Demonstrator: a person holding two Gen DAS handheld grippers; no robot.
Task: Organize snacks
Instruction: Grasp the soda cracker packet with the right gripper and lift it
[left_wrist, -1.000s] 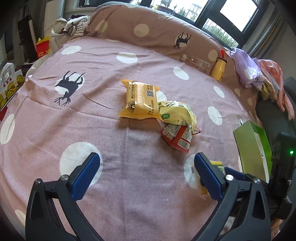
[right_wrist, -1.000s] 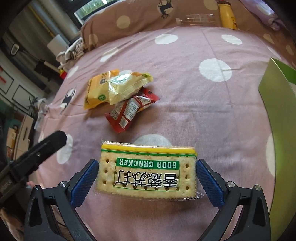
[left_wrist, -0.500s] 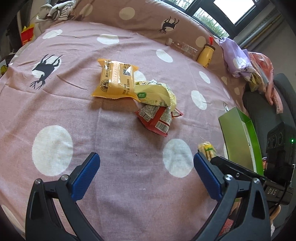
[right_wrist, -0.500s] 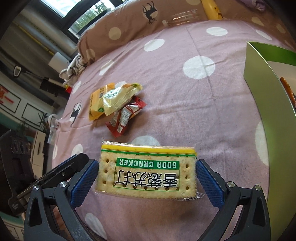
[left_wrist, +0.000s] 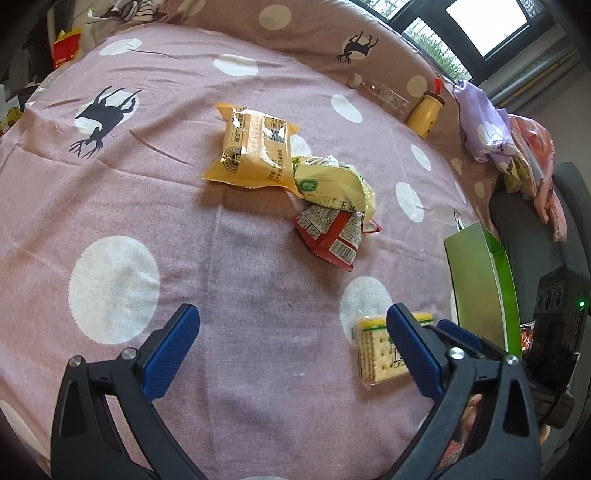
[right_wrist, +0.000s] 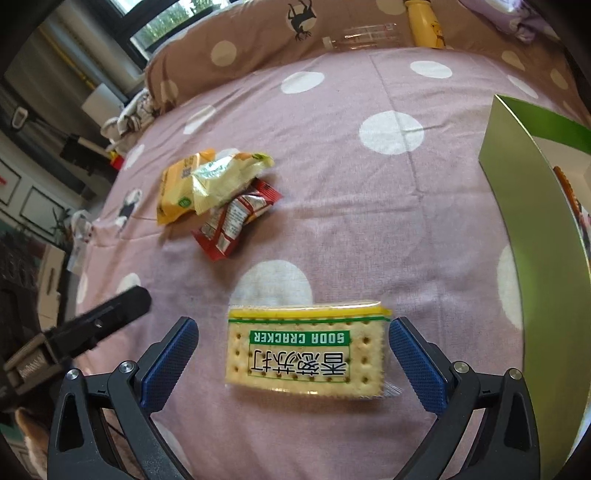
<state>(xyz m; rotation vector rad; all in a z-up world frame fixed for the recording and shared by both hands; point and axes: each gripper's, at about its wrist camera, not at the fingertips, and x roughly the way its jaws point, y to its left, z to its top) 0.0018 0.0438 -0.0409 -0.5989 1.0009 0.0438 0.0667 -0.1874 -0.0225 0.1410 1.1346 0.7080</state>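
Right wrist view, cracker packet (right_wrist: 306, 354) labelled "SODA CRACKER" lying between spread right gripper (right_wrist: 293, 360) fingers, untouched, left gripper (left_wrist: 293, 349) also spread, hovering over bedspread (left_wrist: 240, 258).

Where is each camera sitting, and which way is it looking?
Left wrist: sits on the left gripper, looking across the spotted bedspread at the snack pile; its own open fingers and the right gripper show.
Right wrist: sits on the right gripper, looking down at the soda cracker pack; the left gripper's finger shows.
Both see the crackers, snack pile and green box.
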